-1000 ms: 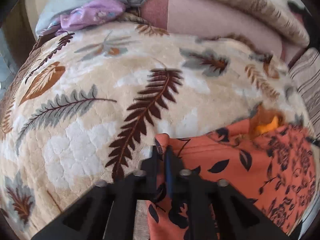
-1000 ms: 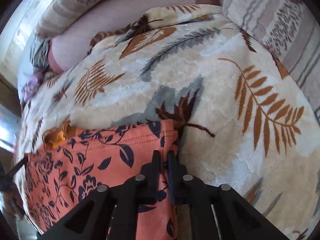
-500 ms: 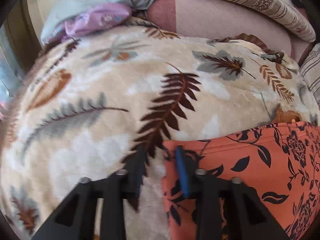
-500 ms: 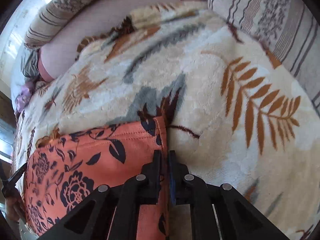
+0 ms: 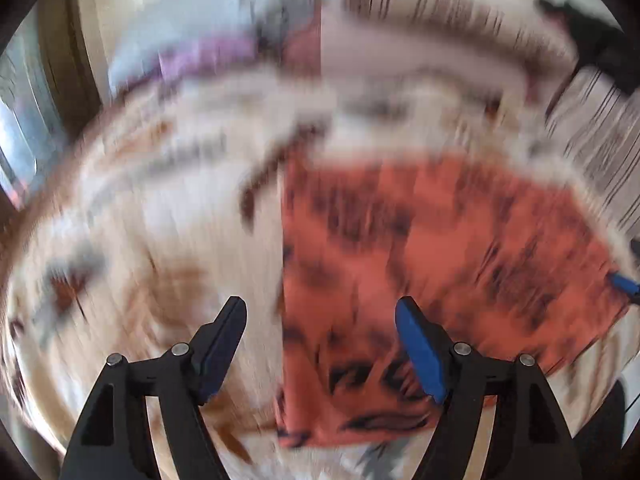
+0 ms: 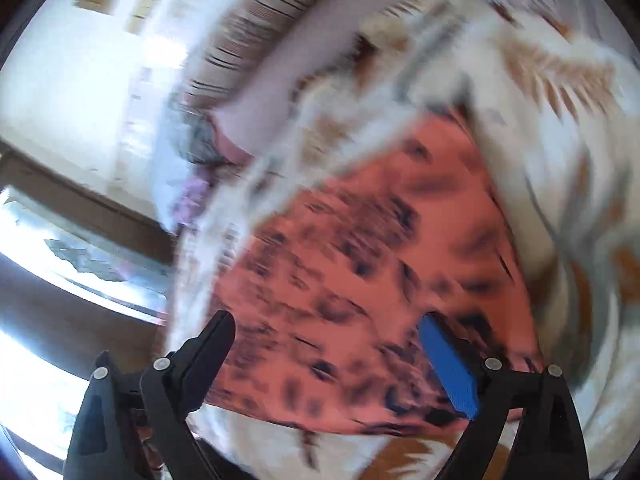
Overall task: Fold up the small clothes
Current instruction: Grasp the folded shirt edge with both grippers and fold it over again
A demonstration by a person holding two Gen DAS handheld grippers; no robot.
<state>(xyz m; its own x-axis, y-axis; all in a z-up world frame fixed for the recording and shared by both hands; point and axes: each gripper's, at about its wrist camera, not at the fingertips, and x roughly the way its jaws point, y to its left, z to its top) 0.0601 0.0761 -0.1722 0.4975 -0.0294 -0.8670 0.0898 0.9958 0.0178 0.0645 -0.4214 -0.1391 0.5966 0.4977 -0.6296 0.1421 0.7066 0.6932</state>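
An orange garment with a dark floral print lies flat on a cream blanket with leaf patterns; both views are motion-blurred. My left gripper hovers over the garment's left edge, its jaws opening wide with nothing pinched between the pads. My right gripper hangs above the same garment, jaws also opening wide and holding nothing. The blue tip of the right gripper peeks in at the right edge of the left wrist view.
Striped cushions and a pink pillow sit at the back, with a purple cloth at the back left. A bright window and wall lie beyond the bed's left side.
Both grippers let go of the orange garment's far corners, opened wide and pulled back toward its near side. The garment now lies folded flat, and the right view has rolled.
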